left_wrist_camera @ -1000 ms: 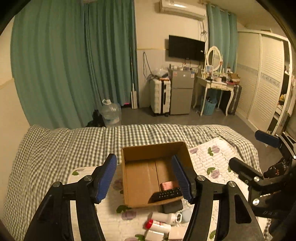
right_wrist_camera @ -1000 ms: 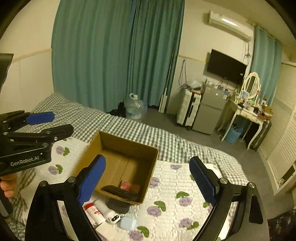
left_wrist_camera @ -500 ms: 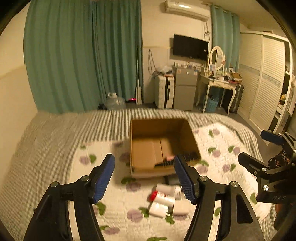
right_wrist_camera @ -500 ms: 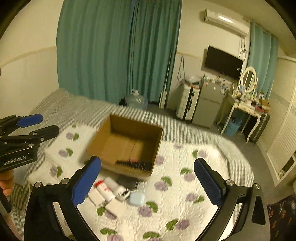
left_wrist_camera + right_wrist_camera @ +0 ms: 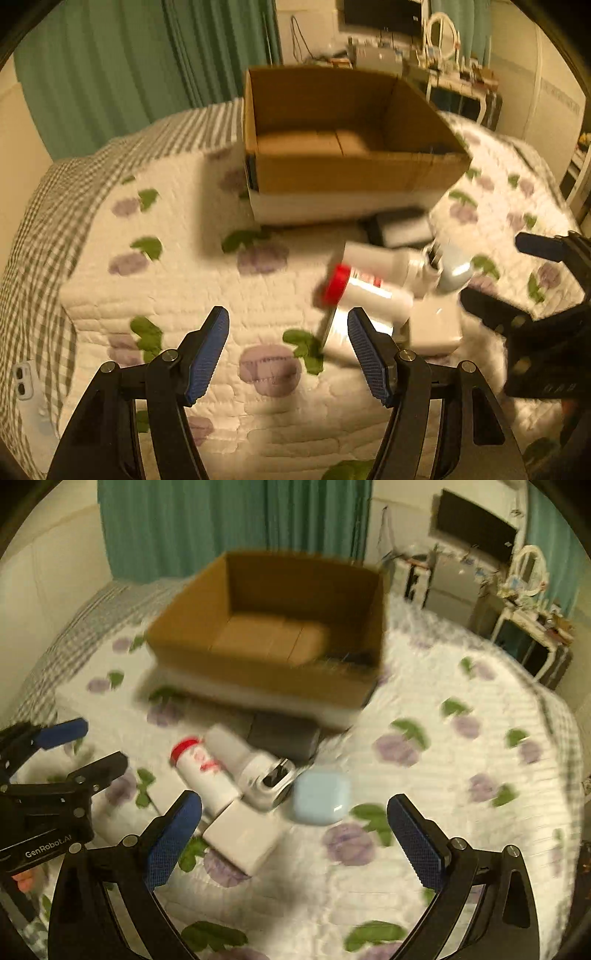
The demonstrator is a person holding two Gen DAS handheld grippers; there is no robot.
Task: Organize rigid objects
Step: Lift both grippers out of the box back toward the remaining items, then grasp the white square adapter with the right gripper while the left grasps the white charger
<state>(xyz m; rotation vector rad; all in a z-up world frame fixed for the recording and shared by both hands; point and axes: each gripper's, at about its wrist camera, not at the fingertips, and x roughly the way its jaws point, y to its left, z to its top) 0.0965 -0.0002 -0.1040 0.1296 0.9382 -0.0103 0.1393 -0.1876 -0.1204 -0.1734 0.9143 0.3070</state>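
An open cardboard box (image 5: 351, 177) (image 5: 258, 672) stands on the flowered quilt, with a dark remote (image 5: 351, 657) in its near right corner. In front of it lie a red-capped white bottle (image 5: 362, 291) (image 5: 203, 768), a second white bottle (image 5: 376, 254), a dark flat object (image 5: 284, 734), a white flat box (image 5: 240, 834) and a light blue case (image 5: 321, 797). My left gripper (image 5: 288, 317) is open and empty over the quilt, just left of the red-capped bottle. My right gripper (image 5: 295, 805) is open wide, and the blue case shows between its fingers, untouched.
A white phone (image 5: 22, 380) lies on the checked bedspread at the far left. Green curtains (image 5: 129, 66) hang behind the bed. A dressing table (image 5: 528, 620) and other furniture stand beyond the bed's right side. The two grippers are close side by side.
Both grippers have come down toward the quilt and tilted lower, so the box and the items look much larger. The right jaws have spread wider.
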